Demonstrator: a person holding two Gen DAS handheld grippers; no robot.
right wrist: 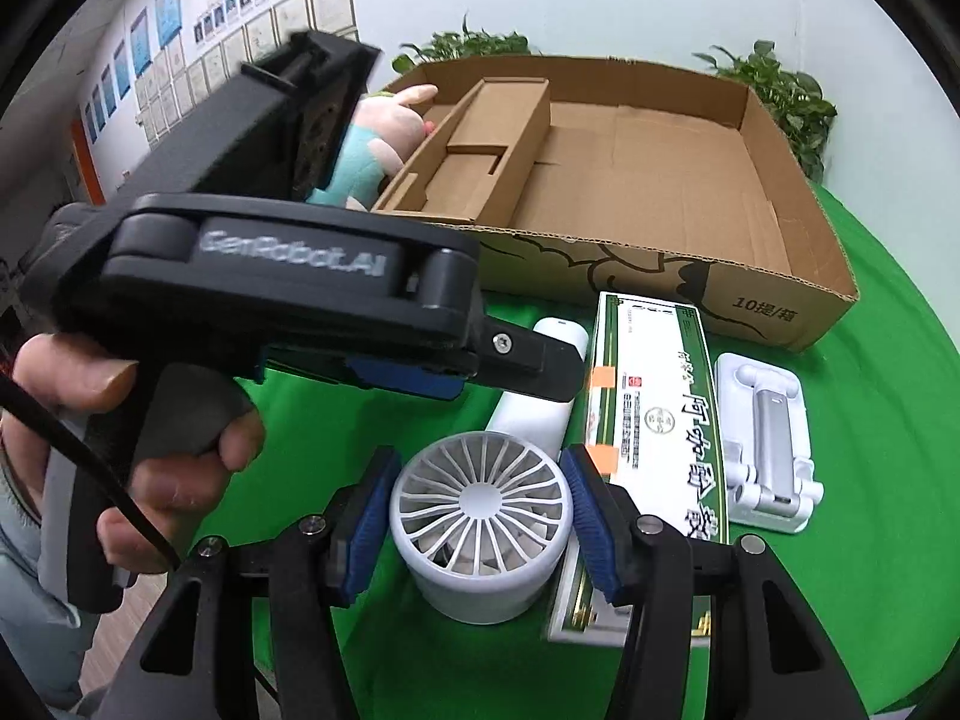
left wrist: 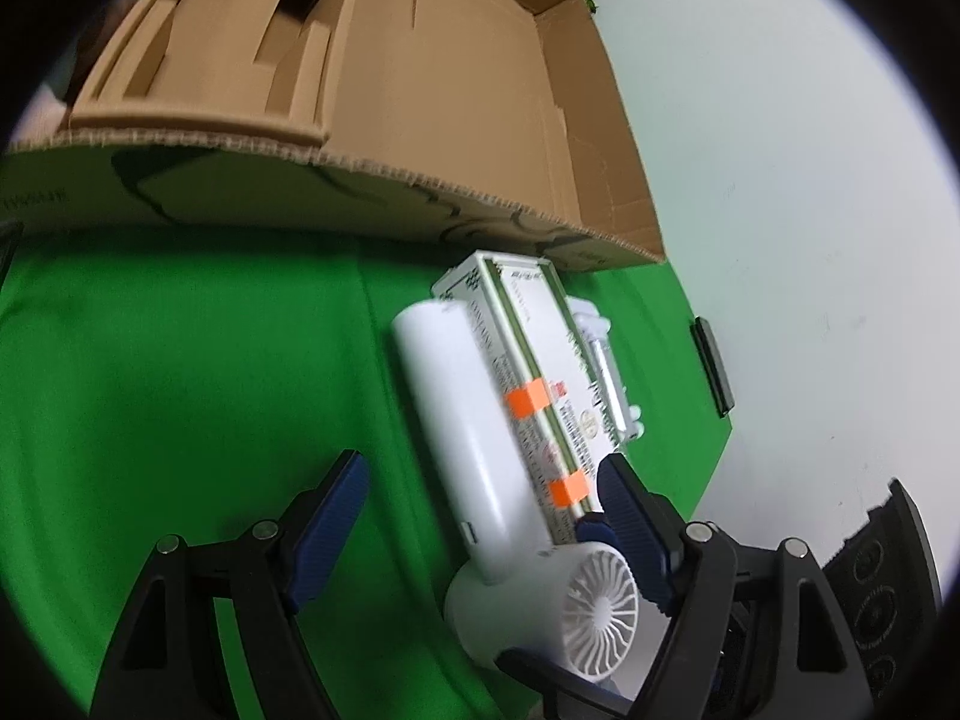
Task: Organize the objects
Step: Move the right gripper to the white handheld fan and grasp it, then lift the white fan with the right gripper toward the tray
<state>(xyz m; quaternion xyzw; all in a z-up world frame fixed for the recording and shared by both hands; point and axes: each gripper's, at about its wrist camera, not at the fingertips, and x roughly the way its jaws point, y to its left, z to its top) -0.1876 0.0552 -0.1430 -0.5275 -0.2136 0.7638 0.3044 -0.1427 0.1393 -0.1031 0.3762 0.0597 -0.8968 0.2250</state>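
A white handheld fan lies on the green cloth, its round grille head (right wrist: 480, 516) facing me and its handle (left wrist: 462, 420) pointing toward the cardboard box (right wrist: 780, 276). My right gripper (right wrist: 480, 480) is shut on the fan head, one blue pad against each side. My left gripper (left wrist: 480, 480) is open and straddles the handle; its left pad stands well clear. Its right pad is by the corner of a green-and-white medicine carton (left wrist: 540, 360) with orange tape, which lies right of the fan (right wrist: 654, 420).
A white phone stand (right wrist: 768, 450) lies right of the carton. The cardboard box holds a cardboard insert, and a plush toy (right wrist: 372, 138) sits at its left end. A hand (right wrist: 120, 420) grips the left gripper's black body (right wrist: 288, 288). Potted plants (right wrist: 780, 96) stand behind.
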